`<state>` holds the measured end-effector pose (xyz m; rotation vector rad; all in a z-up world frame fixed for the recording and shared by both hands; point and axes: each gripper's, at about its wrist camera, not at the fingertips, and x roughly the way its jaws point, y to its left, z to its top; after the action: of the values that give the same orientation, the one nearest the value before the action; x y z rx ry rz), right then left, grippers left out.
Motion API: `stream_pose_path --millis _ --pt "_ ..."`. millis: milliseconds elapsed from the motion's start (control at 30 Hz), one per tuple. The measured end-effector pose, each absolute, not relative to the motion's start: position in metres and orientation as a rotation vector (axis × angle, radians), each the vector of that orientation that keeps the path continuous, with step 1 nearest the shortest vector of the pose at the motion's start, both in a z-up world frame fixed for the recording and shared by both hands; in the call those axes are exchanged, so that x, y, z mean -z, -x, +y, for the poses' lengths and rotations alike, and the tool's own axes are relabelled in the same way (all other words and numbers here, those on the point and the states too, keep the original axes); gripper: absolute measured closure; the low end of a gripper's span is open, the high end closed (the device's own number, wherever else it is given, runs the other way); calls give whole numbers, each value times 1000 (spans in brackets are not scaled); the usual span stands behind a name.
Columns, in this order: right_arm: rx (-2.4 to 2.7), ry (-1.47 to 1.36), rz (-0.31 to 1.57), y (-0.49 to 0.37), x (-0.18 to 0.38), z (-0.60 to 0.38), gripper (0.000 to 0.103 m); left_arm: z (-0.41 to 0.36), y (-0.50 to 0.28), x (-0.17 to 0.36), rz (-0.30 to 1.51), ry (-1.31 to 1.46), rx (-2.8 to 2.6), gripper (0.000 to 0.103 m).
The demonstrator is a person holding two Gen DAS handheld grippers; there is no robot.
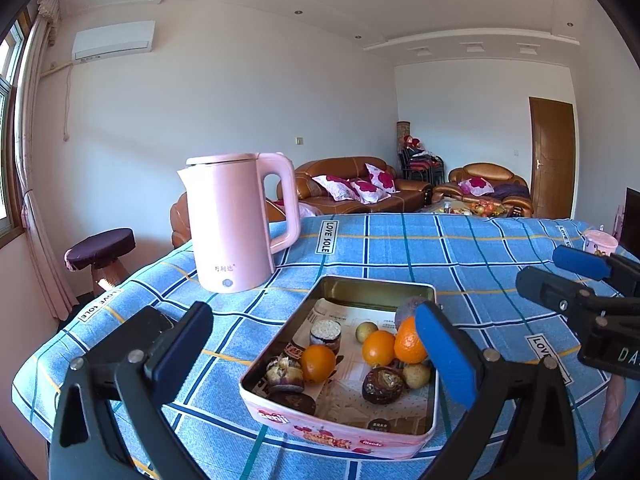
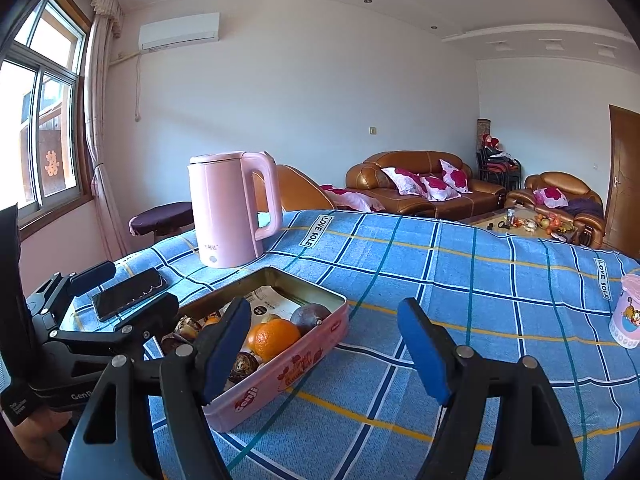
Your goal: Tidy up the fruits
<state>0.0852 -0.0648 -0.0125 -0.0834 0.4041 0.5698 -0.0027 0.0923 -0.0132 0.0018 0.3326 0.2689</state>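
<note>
A pink tin [image 1: 376, 282] stands open on the blue checked tablecloth [image 1: 460, 248]. It holds three oranges [image 1: 378, 347], dark brown fruits [image 1: 382, 384], small yellowish fruits [image 1: 366, 331] and a purple round fruit [image 1: 410, 306]. My left gripper [image 1: 312, 312] is open just in front of the tin, its fingers wide on either side and nothing between them. My right gripper [image 2: 324, 308] is open at the tin's [image 2: 280, 376] right end. Its left finger hangs over an orange [image 2: 276, 338] and its right finger over bare cloth. Each gripper shows in the other's view: right gripper [image 1: 538, 265], left gripper [image 2: 144, 284].
A pink kettle [image 1: 240, 220] stands behind the tin on the left. A dark phone [image 2: 130, 292] lies left of the tin by the left gripper. A pink cup [image 2: 630, 312] is at the far right. The table edge curves close on the left; a stool [image 1: 100, 248] is beyond it.
</note>
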Motion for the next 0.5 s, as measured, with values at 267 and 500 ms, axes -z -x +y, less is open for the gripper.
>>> stream_pose_path --millis 267,500 --pt "-547 74 378 -79 7 -76 26 83 7 6 313 -19 -259 0" --pt "-540 65 374 -77 7 -85 26 77 5 6 328 -26 -253 0"
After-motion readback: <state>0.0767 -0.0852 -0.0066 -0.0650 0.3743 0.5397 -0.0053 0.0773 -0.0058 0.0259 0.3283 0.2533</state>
